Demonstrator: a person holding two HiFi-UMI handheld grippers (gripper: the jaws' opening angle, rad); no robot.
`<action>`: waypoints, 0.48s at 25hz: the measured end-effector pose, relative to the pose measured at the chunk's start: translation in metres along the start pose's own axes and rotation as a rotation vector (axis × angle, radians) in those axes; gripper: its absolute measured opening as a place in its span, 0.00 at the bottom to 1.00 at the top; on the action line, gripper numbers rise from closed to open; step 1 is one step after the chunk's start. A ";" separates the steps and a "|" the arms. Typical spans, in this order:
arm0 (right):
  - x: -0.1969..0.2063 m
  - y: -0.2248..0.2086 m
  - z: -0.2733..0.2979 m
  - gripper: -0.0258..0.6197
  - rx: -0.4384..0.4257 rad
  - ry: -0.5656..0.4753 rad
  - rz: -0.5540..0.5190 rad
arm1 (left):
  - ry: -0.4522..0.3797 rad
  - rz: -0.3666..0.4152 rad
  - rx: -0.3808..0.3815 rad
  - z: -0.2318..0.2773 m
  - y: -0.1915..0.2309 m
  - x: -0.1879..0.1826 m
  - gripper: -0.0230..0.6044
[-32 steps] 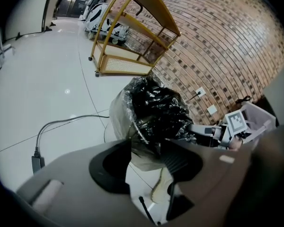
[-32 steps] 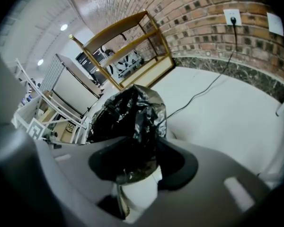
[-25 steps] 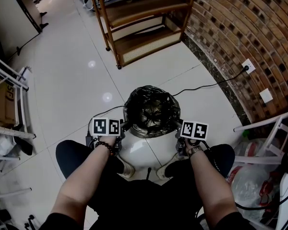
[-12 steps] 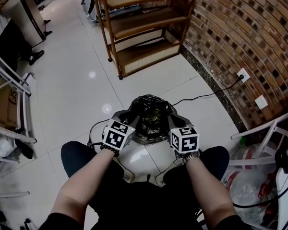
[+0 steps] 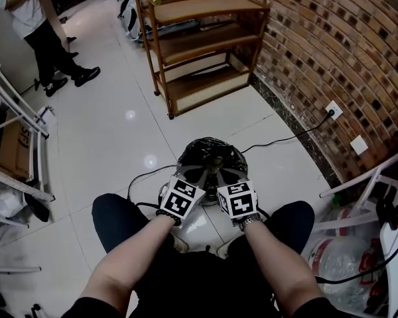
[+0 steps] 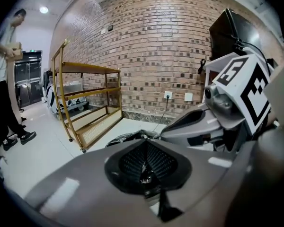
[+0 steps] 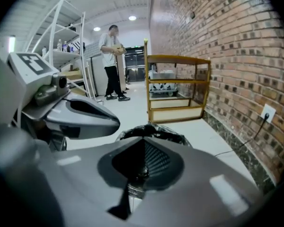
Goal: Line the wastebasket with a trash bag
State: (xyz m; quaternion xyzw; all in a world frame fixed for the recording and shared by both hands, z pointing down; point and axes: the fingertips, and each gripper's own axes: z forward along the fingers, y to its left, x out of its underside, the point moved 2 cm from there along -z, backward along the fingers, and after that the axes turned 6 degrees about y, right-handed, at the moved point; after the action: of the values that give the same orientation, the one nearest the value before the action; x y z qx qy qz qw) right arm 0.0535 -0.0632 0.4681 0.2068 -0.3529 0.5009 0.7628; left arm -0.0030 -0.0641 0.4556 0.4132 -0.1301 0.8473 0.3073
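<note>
A white wastebasket (image 5: 189, 220) stands on the floor between the person's knees, with a black trash bag (image 5: 212, 161) in it whose edge is folded over the rim. My left gripper (image 5: 186, 187) and right gripper (image 5: 232, 189) hover side by side above the basket's near edge, their marker cubes almost touching. Seen from the left gripper view, the left gripper (image 6: 146, 167) has its jaws shut, and the bag (image 6: 128, 137) lies beyond and below them. The right gripper (image 7: 143, 167) is likewise shut, above the bag (image 7: 151, 130). I see nothing held in either.
A wooden shelf unit (image 5: 199, 45) stands behind the basket against the brick wall (image 5: 331, 38). A black cord (image 5: 285, 134) runs over the floor to a wall socket (image 5: 330, 110). White racks (image 5: 13, 131) stand left, plastic bags (image 5: 345, 257) right. A person (image 5: 46, 38) stands far left.
Both grippers left the two sides of the basket's rim, rose and came together over its near edge, rolling as they went. The head view has tilted up.
</note>
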 end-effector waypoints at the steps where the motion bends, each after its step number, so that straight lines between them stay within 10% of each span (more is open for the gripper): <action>1: 0.001 0.001 -0.001 0.04 0.000 0.000 0.000 | -0.002 0.000 0.000 -0.001 -0.002 0.000 0.04; 12: 0.001 0.005 -0.011 0.04 -0.001 -0.017 -0.016 | -0.010 -0.001 -0.009 -0.003 -0.011 -0.001 0.04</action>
State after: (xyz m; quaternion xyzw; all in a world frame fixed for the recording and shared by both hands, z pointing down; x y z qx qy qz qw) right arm 0.0525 -0.0530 0.4615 0.2136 -0.3579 0.4930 0.7637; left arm 0.0030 -0.0543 0.4529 0.4164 -0.1351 0.8444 0.3088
